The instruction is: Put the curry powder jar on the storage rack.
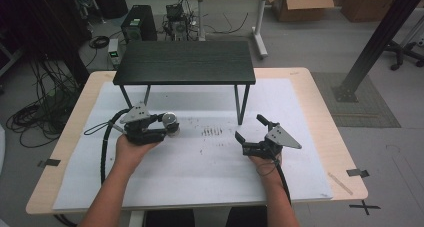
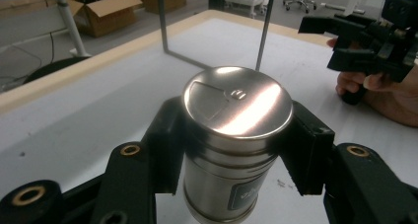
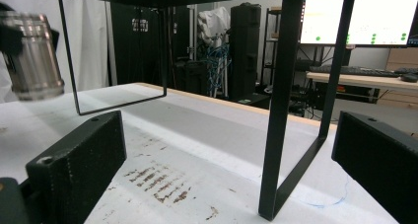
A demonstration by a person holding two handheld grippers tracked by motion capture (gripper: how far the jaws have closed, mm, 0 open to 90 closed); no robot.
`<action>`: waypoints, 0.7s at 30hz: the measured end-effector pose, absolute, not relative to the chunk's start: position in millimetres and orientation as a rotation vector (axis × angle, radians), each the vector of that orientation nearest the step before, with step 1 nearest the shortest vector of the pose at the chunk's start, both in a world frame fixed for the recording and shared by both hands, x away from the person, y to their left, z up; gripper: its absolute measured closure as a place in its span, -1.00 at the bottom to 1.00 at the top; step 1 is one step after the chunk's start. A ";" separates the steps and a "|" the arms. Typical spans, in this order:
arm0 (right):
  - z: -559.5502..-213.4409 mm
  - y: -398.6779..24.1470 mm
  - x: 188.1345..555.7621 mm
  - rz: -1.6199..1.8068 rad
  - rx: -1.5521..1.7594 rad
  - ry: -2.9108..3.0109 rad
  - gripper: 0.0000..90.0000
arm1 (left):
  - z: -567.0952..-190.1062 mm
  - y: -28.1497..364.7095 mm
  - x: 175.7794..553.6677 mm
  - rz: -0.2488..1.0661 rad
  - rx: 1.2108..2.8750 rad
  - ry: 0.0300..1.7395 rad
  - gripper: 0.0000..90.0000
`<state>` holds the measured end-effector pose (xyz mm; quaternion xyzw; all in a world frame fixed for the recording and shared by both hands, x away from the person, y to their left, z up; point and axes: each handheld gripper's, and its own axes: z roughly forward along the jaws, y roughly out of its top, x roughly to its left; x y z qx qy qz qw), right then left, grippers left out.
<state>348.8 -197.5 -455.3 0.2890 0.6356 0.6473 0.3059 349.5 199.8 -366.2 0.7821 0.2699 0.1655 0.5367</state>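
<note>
Under the shelf's front edge, 9 o'clock: one steel canister (image 2: 231, 135), upright, lid up.
Left gripper (image 1: 159, 126): grasping canister.
Right gripper (image 1: 248, 129): spread, empty.

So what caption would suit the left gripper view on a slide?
Left hand-held gripper clamps a shiny cylindrical steel tin above the white-covered table.

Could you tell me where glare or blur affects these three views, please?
Left gripper view: bright glare streaks the steel can's lid. Right gripper view: monitors blown out white, the can soft and blurred. High view: even lighting, soft shadow under the black shelf.
</note>
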 end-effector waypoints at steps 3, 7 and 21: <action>-455.4 -197.4 348.8 1.713 0.765 1.682 -1.00 | -355.6 201.3 348.4 0.394 1.860 0.632 0.09; -455.3 -197.4 348.8 1.713 0.765 1.682 -1.00 | -344.7 203.6 347.5 0.404 1.865 0.626 0.09; -455.4 -197.2 348.6 1.711 0.764 1.682 -1.00 | -306.0 213.6 352.3 0.396 1.857 0.618 0.09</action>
